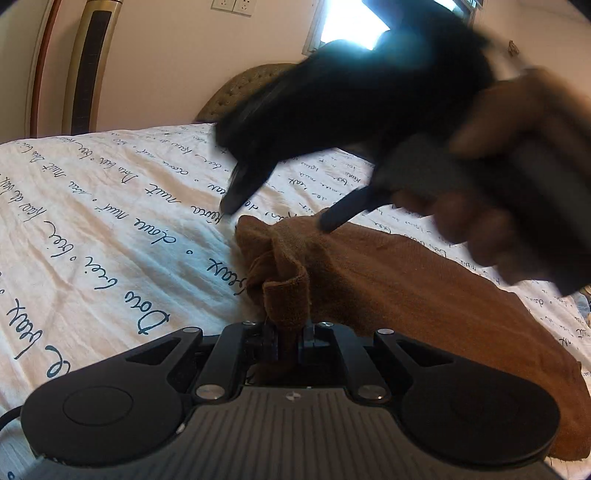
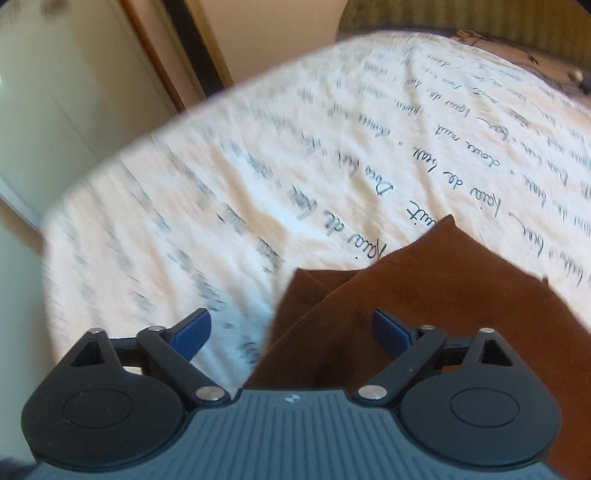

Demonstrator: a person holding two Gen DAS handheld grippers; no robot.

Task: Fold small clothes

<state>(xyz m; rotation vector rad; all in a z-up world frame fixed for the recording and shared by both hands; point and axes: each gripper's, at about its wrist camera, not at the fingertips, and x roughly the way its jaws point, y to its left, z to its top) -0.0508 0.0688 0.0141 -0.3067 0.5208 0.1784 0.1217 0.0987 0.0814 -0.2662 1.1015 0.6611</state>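
Left wrist view: the left gripper (image 1: pixel 287 338) pinches a bunched corner of the brown cloth (image 1: pixel 424 295) on the bedsheet (image 1: pixel 110 221); the right gripper (image 2: pixel 291 334), jaws apart and empty, may snag that bunch and spoil the fold.

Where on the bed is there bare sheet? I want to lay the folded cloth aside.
Free: the printed sheet left of the brown cloth, out to the bed's edge. Crowded: the cloth's bunched end, pinched by the left gripper, with the right gripper above.

script-print bed (image 1: pixel 92 206), tufted headboard (image 1: pixel 236 92), bright window (image 1: pixel 351 26)
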